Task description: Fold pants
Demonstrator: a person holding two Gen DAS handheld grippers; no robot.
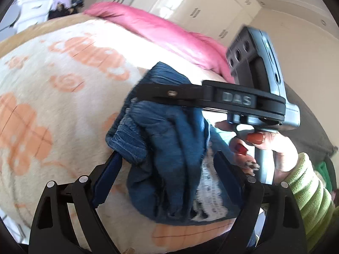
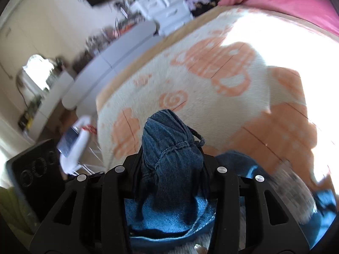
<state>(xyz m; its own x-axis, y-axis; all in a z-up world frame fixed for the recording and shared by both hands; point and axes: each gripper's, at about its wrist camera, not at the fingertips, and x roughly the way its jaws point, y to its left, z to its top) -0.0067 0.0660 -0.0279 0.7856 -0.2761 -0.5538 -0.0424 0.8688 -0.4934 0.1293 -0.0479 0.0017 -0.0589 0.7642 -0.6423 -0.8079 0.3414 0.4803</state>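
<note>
The blue denim pants (image 1: 169,165) hang bunched above a cream bed blanket (image 1: 63,105) with orange patterns. In the left wrist view my left gripper (image 1: 167,158) is open, its fingers wide on either side of the bunched denim, with one blue pad (image 1: 110,173) beside the waistband. The right gripper (image 1: 148,93) reaches in from the right, held by a hand with red nails (image 1: 264,144), and is shut on the denim. In the right wrist view my right gripper (image 2: 172,148) is shut on a thick wad of the pants (image 2: 169,148), lifted over the blanket (image 2: 211,84).
A pink duvet (image 1: 169,33) lies at the far side of the bed, with white wardrobe doors (image 1: 190,0) behind. Left of the bed in the right wrist view are a grey bench (image 2: 110,59), white drawers (image 2: 165,6), a mirror (image 2: 36,74) and a black speaker (image 2: 36,169).
</note>
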